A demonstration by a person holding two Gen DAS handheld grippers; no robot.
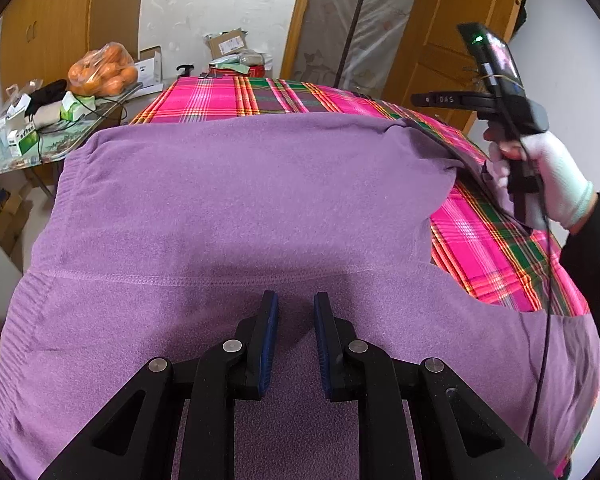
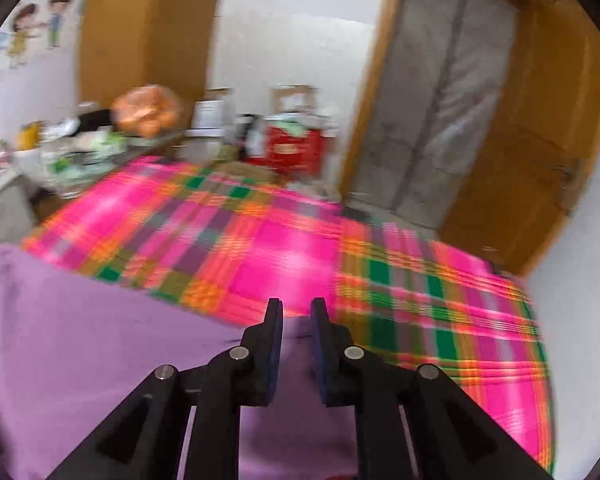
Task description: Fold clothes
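Left wrist: my left gripper (image 1: 296, 300) hangs over the near part of the purple sweater (image 1: 236, 200), jaws parted with nothing between them. The sweater lies spread on the plaid cloth (image 1: 500, 256), filling the view ahead and to both sides; its long axis runs away from me toward the far edge. A stitched seam (image 1: 204, 279) crosses just ahead of the tips, side to side. The right hand (image 1: 548, 172) holds its tool at the sweater's right flank, beside a raised fold of fabric (image 1: 432, 140).

Right wrist: blurred. My right gripper (image 2: 297, 306) has its jaws apart, tips over the sweater's edge (image 2: 204, 312) where purple meets plaid; I see no cloth pinched. The sweater lies left of and under this claw, with bare plaid ahead and to the right.

My read: right is nearer that side edge, so the fold goes leftward across the long axis.
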